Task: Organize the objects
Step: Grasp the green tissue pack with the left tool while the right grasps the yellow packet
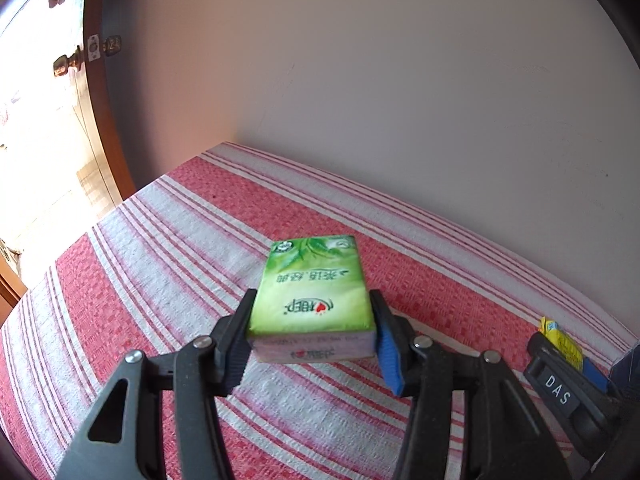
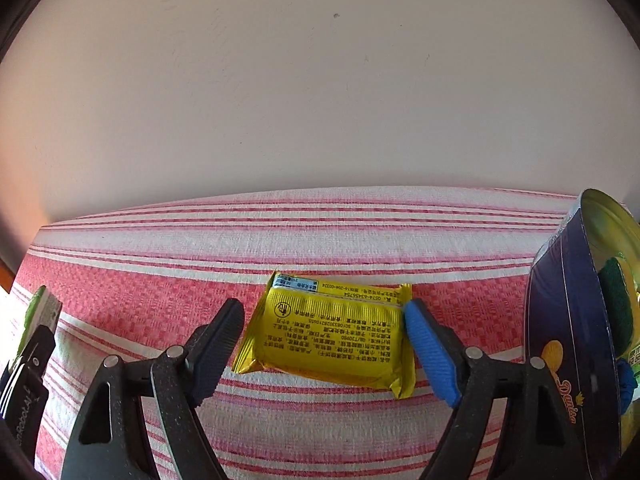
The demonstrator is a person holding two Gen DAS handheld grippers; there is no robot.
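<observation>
Pinching a green plastic tissue pack (image 1: pixel 310 300), left tool (image 1: pixel 312 334) is holding while spread right tool (image 2: pixel 325 340) is straddling a yellow foil snack packet (image 2: pixel 326 334), risking squirting it sideways off the red-striped desk cloth (image 2: pixel 160 280)

Pale wall (image 2: pixel 320 100), perhaps sunlit wooden door (image 1: pixel 94 120).

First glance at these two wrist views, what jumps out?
The green tissue pack, clamped between the pads of the left hand-held gripper above the red-and-white striped cloth. Next, the yellow snack packet lying flat on the cloth between the right hand-held gripper's jaws, with a gap at the black pad. At the far right of the right wrist view stands a dark blue tin, open, with items inside.
</observation>
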